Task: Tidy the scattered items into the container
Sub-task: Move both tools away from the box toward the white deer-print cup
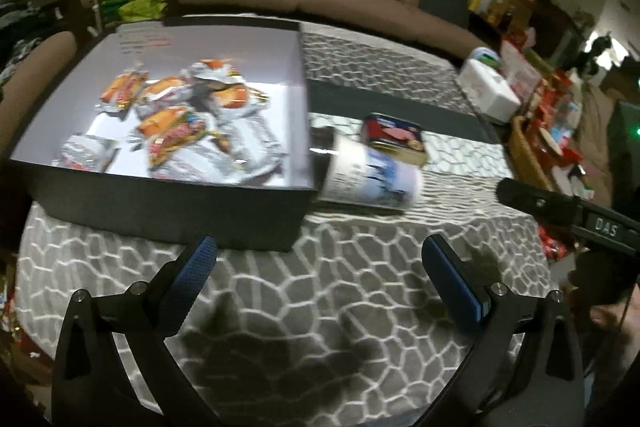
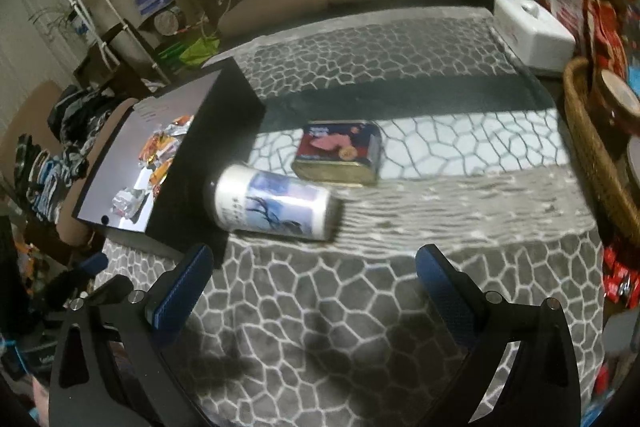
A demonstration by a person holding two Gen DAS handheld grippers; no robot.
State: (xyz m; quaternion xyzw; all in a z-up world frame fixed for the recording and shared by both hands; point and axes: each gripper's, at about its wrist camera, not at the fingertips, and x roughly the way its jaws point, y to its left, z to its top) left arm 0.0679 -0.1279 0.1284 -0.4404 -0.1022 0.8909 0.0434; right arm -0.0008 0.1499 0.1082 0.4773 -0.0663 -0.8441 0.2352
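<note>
Both the left hand-held gripper [image 1: 318,267] and right hand-held gripper [image 2: 314,277] hover wide open and empty; the cylindrical canister [image 2: 274,203] lies sideways beside the black box [image 1: 168,211], near the rectangular tin [image 2: 340,155], and may roll off the tabletop [image 2: 320,307] if nudged.

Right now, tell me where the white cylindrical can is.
The white cylindrical can lies on its side on the patterned tablecloth, against the black box's right wall, with the rectangular tin just behind it; both views show it.
</note>
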